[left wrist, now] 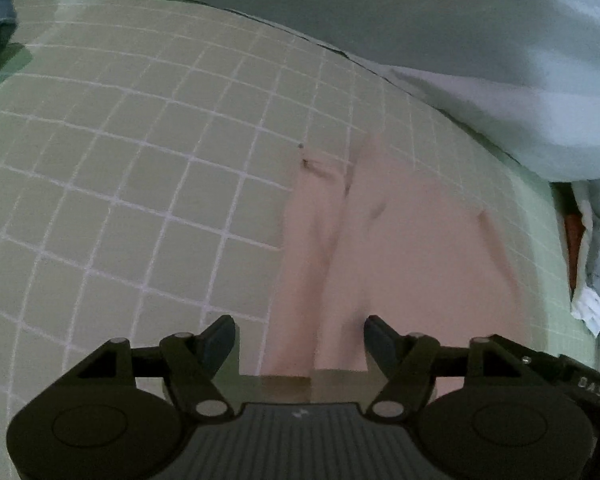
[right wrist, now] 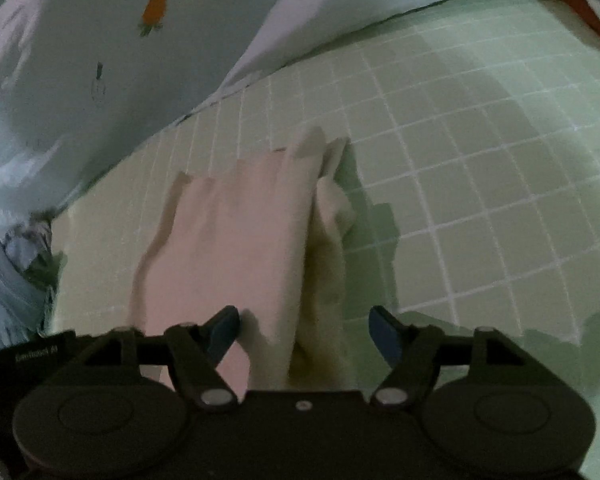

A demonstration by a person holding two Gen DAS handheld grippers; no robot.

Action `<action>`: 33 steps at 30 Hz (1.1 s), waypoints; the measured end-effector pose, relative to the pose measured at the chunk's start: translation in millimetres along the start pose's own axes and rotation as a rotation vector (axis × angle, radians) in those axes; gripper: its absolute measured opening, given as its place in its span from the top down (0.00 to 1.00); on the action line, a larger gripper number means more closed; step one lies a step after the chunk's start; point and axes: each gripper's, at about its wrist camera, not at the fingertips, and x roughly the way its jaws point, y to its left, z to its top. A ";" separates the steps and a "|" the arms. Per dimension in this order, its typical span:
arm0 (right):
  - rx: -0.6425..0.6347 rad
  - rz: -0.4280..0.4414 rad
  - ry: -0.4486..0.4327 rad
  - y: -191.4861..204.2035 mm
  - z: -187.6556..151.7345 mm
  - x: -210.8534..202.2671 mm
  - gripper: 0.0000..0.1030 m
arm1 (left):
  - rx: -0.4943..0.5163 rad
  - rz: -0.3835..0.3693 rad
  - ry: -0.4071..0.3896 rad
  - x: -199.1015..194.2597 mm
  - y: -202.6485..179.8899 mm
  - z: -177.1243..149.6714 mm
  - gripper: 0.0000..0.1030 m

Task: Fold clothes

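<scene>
A pale pink garment [left wrist: 400, 248] lies on the green checked sheet [left wrist: 140, 160]. In the left wrist view it spreads from the middle to the lower right, with a fold running down its left part. My left gripper [left wrist: 300, 340] is open, its jaws wide apart just above the garment's near edge. In the right wrist view the same pink garment [right wrist: 236, 240] lies folded, with a cream layer along its right side. My right gripper [right wrist: 304, 332] is open over the garment's near end, holding nothing.
A light blue quilt with carrot prints [left wrist: 500, 60] is bunched along the far edge of the sheet, and it also fills the upper left of the right wrist view [right wrist: 100, 60]. Crumpled grey-blue cloth [right wrist: 20, 280] sits at the left. The green sheet [right wrist: 480, 180] stretches to the right.
</scene>
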 end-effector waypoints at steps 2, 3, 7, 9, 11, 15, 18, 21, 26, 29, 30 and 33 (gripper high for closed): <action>-0.023 0.000 0.001 9.5 -1.8 6.1 0.29 | 0.005 -0.023 0.007 5.2 0.0 2.5 0.30; -0.032 -0.002 0.002 13.8 -1.2 8.1 0.28 | 0.008 -0.035 0.011 7.8 0.0 3.7 0.31; -0.082 -0.049 0.010 32.8 -1.4 19.8 0.25 | 0.019 -0.085 0.012 14.0 -3.0 4.3 0.38; -0.118 -0.054 0.010 41.0 -5.3 17.6 0.34 | 0.020 -0.125 0.015 14.3 -2.1 0.9 0.57; -0.155 -0.053 0.007 49.1 -9.7 14.0 0.55 | 0.016 -0.177 0.022 13.0 1.4 -4.3 0.75; -0.171 -0.082 -0.017 58.4 -24.1 -4.7 0.75 | 0.048 -0.222 0.025 3.5 -0.5 -15.4 0.84; -0.172 -0.116 -0.037 65.8 -41.4 -20.1 0.77 | 0.075 -0.251 0.043 -8.6 1.8 -30.1 0.84; -0.175 -0.164 -0.053 71.0 -63.4 -35.7 0.77 | 0.118 -0.272 0.068 -13.0 1.6 -43.7 0.84; -0.133 -0.240 -0.060 61.9 -98.3 -57.7 0.77 | 0.220 -0.301 0.127 -10.2 -14.6 -62.6 0.84; -0.086 -0.275 -0.073 46.9 -117.4 -76.6 0.77 | 0.292 -0.317 0.160 -6.4 -35.4 -73.1 0.84; -0.061 -0.278 -0.080 38.5 -121.3 -82.8 0.77 | 0.316 -0.319 0.168 -5.7 -45.3 -78.3 0.84; -0.013 -0.271 -0.104 9.8 -124.1 -100.3 0.77 | 0.369 -0.313 0.165 -7.4 -71.5 -89.4 0.85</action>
